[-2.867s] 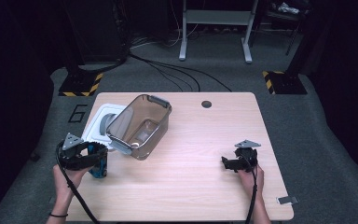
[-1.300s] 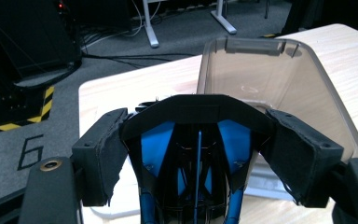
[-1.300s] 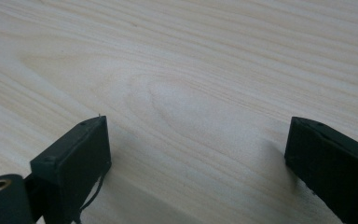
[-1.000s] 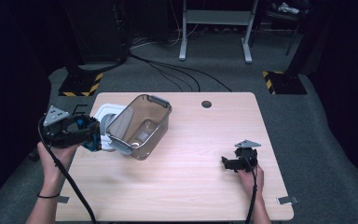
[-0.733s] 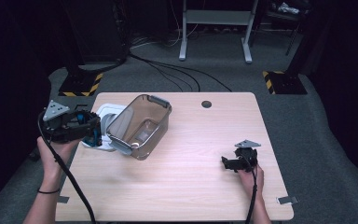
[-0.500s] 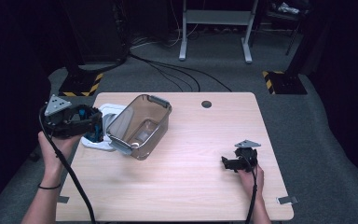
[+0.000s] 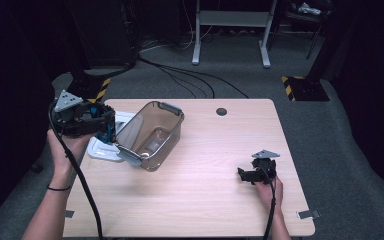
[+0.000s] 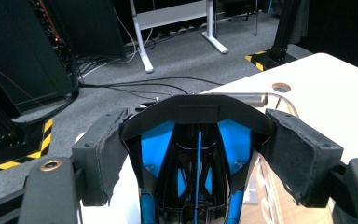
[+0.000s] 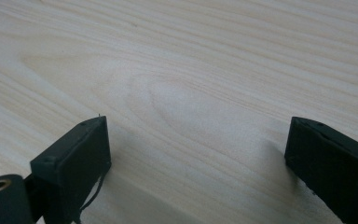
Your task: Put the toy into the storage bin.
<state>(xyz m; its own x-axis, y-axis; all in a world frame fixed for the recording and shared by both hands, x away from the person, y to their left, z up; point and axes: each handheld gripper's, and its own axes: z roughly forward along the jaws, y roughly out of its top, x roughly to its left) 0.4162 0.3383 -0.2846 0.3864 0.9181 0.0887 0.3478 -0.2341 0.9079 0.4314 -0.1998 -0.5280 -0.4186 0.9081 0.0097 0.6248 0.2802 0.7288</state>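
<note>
A person's left hand holds my left gripper (image 7: pixel 106 129) raised over the table's left edge, shut on a blue and black plastic object (image 7: pixel 110 136). In the left gripper view that object (image 8: pixel 193 109) sits between the two pads (image 8: pixel 109 154), which press its sides. Just right of it, a clear brownish bin (image 7: pixel 152 135) lies tilted on a white lid (image 7: pixel 100 150). My right gripper (image 7: pixel 242 174) rests low on the wooden table (image 7: pixel 205 200) at the right. Its jaws stand open in the right gripper view (image 9: pixel 198 140), with bare wood between them.
A round cable hole (image 7: pixel 221 111) marks the table's far edge. Cables trail over the grey carpet beyond the table. Yellow-and-black striped feet (image 7: pixel 300 87) and a white desk frame (image 7: pixel 230 30) stand on that carpet.
The left gripper has risen with the blue and black object and drifted right, closer to the bin's near rim. The right gripper has stayed where it was.
</note>
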